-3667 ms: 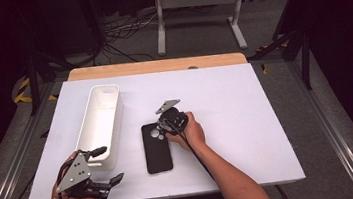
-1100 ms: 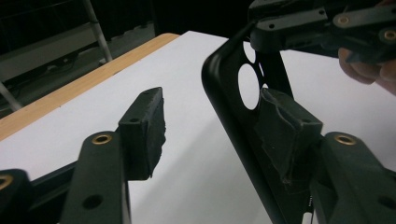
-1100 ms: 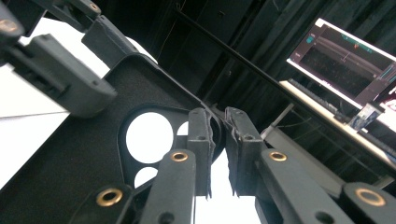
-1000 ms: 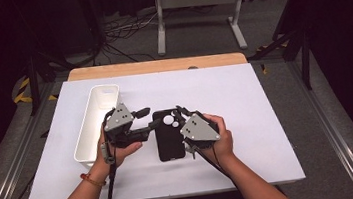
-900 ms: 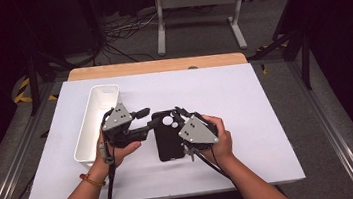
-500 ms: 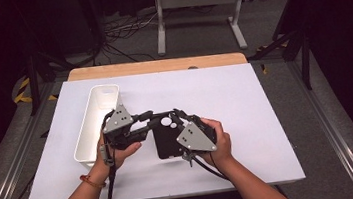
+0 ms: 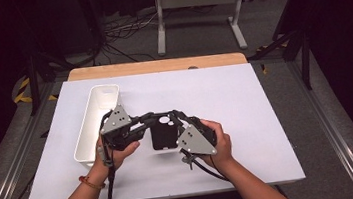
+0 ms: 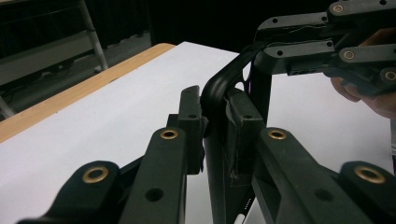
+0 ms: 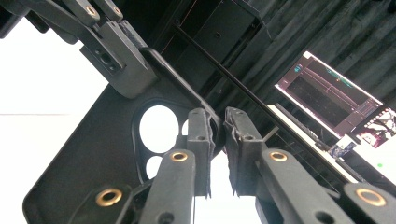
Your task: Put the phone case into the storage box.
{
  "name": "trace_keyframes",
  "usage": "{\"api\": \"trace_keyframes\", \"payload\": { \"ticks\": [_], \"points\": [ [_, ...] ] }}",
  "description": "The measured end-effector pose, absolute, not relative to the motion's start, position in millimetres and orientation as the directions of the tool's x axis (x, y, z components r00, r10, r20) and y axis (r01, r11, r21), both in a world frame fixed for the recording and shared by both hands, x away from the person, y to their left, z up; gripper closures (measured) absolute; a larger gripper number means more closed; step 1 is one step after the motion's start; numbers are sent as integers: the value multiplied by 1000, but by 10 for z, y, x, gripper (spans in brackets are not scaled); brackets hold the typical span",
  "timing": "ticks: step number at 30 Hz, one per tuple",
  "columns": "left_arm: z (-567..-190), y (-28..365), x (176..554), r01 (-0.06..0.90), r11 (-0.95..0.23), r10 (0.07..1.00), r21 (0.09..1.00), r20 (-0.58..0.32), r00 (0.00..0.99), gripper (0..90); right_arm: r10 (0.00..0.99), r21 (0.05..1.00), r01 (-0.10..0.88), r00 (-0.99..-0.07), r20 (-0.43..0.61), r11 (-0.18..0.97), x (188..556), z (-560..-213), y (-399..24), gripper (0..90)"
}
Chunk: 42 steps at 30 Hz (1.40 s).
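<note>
**Phone case: both grippers clamped on its camera end**

Left gripper (image 8: 215,128) has just closed its jaws onto the phone case (image 7: 163,136) rim at one top corner; right gripper (image 9: 217,130) is clamped on the rim beside the camera cutout. Case sits mid-table (image 7: 265,99), just right of the white bin (image 7: 92,126), seemingly part-lifted. Long axis runs toward the person, cutout end far. Advice: keep both grips firm, peel slowly and evenly, avoid twisting the rim.
</note>
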<state>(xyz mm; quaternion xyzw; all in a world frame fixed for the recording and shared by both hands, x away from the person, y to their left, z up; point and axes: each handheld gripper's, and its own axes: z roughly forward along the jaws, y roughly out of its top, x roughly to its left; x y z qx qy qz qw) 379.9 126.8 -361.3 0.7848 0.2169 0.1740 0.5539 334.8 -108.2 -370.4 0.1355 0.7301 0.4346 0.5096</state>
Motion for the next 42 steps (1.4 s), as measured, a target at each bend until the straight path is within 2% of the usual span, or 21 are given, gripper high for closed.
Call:
{"api": "trace_keyframes", "payload": {
  "ticks": [5,10,29,42],
  "points": [
    [-3610,1271,3782,142,-291,535,946,38,844,803,643,780,-240,-454,-616,578,3351,-3702,-1091,811],
    [-3573,1284,3754,129,-287,535,949,47,844,816,662,820,-210,-500,-559,533,3366,-3670,-1123,804],
    [-3541,1319,3733,104,-255,536,961,51,842,820,686,855,-196,-524,-505,480,3357,-3616,-1140,782],
    [-3530,1372,3743,111,-241,552,964,42,833,821,707,882,-171,-541,-456,439,3379,-3580,-1187,615]
  ]
}}
